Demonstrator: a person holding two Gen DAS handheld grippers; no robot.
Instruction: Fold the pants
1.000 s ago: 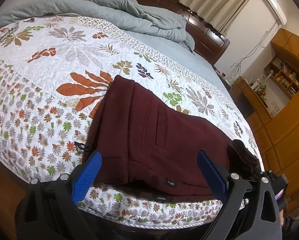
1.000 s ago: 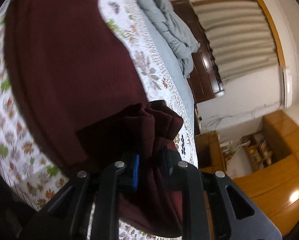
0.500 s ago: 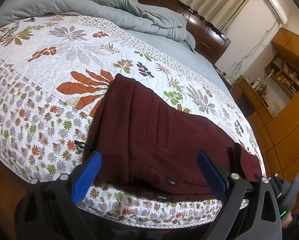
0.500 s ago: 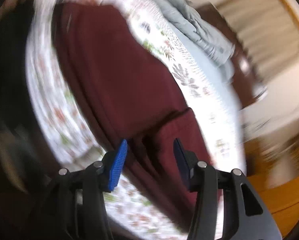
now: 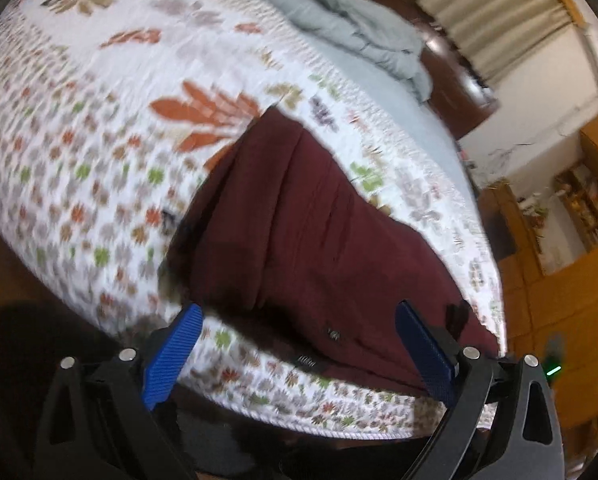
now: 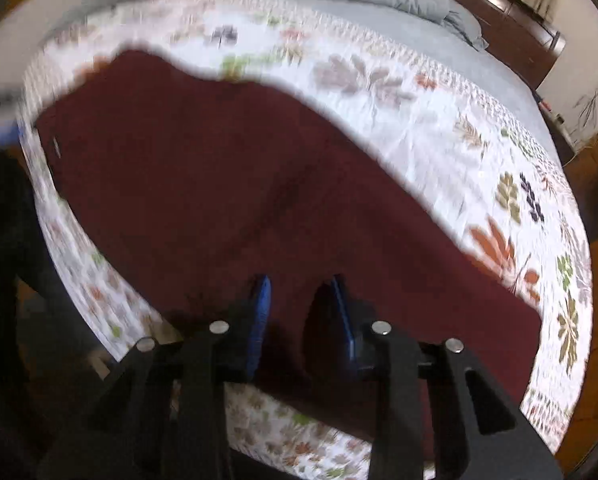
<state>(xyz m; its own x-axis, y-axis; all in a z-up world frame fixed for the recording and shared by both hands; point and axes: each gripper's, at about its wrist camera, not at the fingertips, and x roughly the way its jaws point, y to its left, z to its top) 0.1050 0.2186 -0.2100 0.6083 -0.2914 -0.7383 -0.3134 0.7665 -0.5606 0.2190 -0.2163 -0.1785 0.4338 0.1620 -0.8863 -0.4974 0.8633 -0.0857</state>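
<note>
Dark maroon pants (image 5: 299, 236) lie flat on a floral quilt near the bed's front edge, also seen in the right wrist view (image 6: 219, 200). My left gripper (image 5: 299, 352) is wide open and empty, held just off the bed edge in front of the waistband end. My right gripper (image 6: 301, 320) is partly open and empty, its blue pads (image 6: 261, 312) low over the pants' near edge. Both views are motion-blurred.
The white floral quilt (image 5: 99, 128) covers the bed, with a grey duvet (image 5: 339, 20) bunched at the far end by a dark wooden headboard (image 5: 459, 96). Wooden cabinets and shelves (image 5: 579, 208) stand to the right. Wood floor lies below the bed edge.
My right gripper let go of the bunched pants fabric and opened, then swung to face across the pants. The pants now lie flat. My left gripper tilted and drew back slightly.
</note>
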